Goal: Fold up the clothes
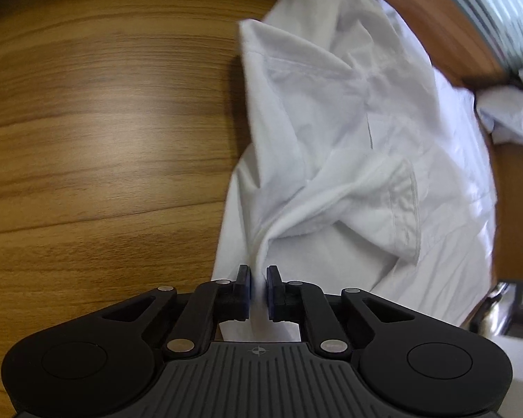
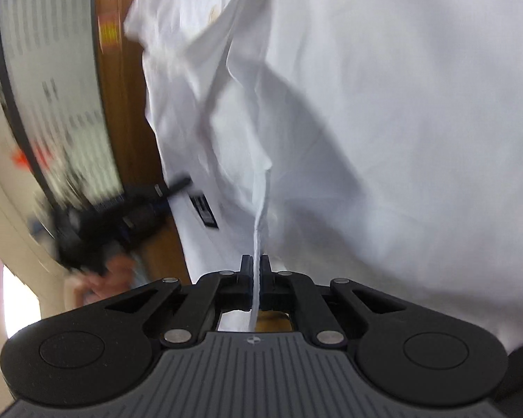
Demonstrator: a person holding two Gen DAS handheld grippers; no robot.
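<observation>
A white shirt (image 1: 348,132) lies crumpled on the wooden table (image 1: 104,122), stretching from the right half of the left wrist view toward the far edge. My left gripper (image 1: 258,278) is shut on a bunched fold of its fabric. In the right wrist view the same white shirt (image 2: 383,122) fills most of the frame, and my right gripper (image 2: 256,268) is shut on a thin edge of the cloth that runs up between its fingers. The other gripper (image 2: 129,212) shows blurred at the left, held by a hand (image 2: 101,278).
Bare wood spreads over the left of the table. Its far edge (image 1: 470,45) curves past a ribbed grey panel (image 1: 498,7). Another pale cloth (image 1: 512,111) lies at the right edge. A striped panel (image 2: 52,87) stands left of the table in the right wrist view.
</observation>
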